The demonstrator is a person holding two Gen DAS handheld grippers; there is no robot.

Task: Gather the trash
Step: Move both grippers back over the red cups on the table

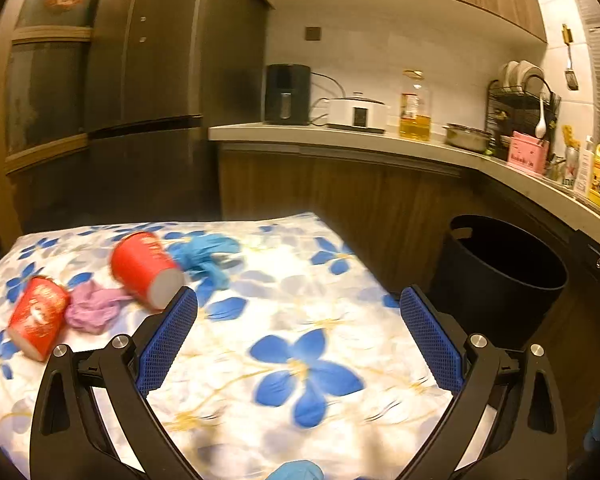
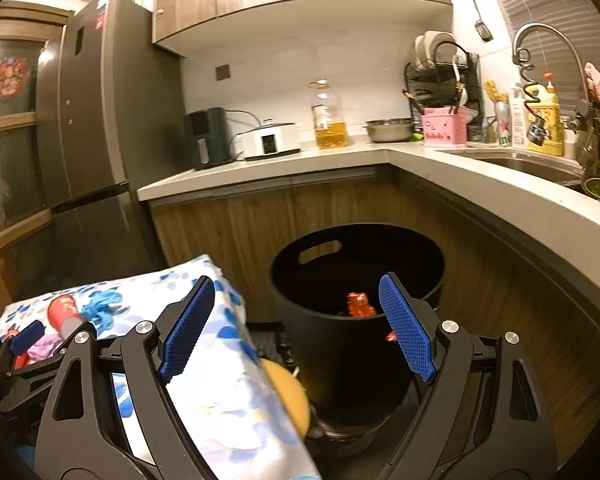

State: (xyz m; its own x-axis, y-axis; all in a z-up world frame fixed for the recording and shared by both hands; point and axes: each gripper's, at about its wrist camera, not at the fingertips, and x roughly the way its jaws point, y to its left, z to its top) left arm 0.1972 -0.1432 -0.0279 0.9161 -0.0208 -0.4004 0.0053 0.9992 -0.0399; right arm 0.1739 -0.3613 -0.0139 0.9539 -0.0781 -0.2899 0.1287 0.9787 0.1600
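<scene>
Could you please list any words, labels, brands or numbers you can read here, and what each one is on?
None can be read for certain.
Red paper cups: white print, blurred.
Pink box on the counter: dark lettering, too small.
Clear oil bottle: label too small.
Yellow bottle by the sink: label unreadable.
Grey fridge: stickers too small.

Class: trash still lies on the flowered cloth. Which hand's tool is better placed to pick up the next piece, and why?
Left. Its open tool faces the nearer red cup and gloves; the right tool points at the black bin.
</scene>
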